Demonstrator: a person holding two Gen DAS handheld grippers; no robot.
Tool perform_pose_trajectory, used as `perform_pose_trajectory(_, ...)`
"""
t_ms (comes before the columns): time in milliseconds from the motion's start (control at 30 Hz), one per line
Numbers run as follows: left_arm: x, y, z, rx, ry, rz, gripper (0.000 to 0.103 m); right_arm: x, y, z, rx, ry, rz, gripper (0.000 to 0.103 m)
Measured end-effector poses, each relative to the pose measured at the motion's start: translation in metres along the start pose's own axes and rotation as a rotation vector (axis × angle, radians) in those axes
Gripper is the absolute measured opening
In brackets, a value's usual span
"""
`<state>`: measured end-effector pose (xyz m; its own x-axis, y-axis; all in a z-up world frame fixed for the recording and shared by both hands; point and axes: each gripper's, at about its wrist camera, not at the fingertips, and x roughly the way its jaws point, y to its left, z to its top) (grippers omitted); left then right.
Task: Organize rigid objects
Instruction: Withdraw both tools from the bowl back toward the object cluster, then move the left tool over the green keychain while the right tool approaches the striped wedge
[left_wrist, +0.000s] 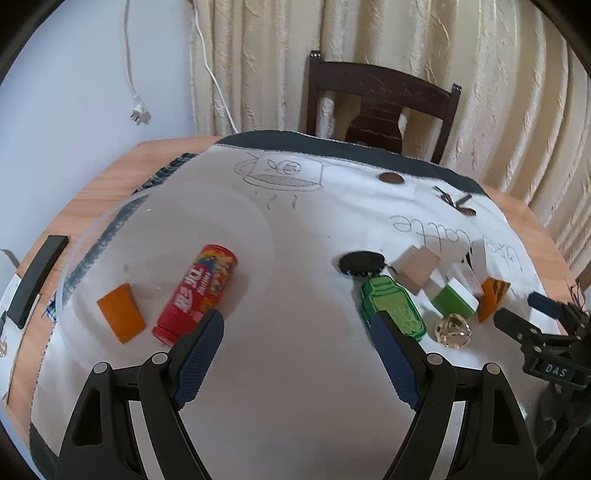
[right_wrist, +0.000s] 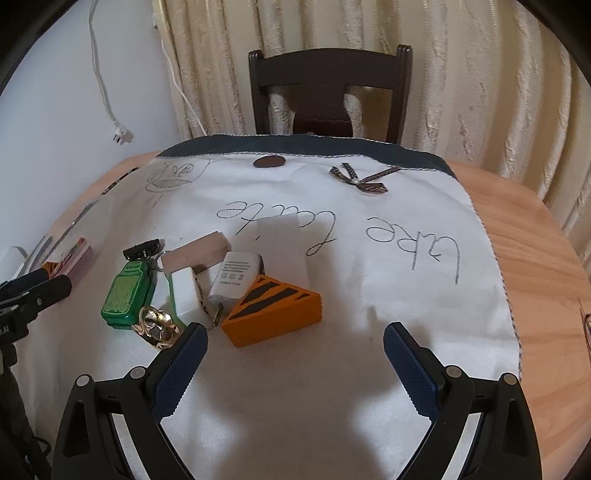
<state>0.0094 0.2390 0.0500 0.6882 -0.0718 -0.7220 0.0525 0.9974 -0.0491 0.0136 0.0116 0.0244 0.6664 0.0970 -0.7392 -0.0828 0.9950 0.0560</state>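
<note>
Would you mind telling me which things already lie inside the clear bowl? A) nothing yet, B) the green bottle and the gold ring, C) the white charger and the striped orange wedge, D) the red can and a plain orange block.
D: the red can and the plain orange block lie within the clear bowl in the left wrist view; the rest sit outside on the cloth.

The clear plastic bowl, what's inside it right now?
Inside the clear bowl lie a red snack canister on its side and an orange block. Nothing else shows through its wall.

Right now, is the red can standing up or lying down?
Lying down. The red can rests on its side inside the clear bowl, its printed label facing up, beside an orange block.
</note>
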Motion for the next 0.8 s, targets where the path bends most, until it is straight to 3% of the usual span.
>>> perform_pose_trajectory(300, 0.01, -0.012, -0.003, 0.021, 0.033, -0.005, 0.083, 0.011, 0.0, 0.007, -0.007, 0.047, 0.028, 0.092)
perform_pose_trajectory(800, 0.025, -0.018, -0.002, 0.02, 0.087, -0.015, 0.083, 0.021, 0.002, 0.007, -0.017, 0.083, 0.062, 0.062)
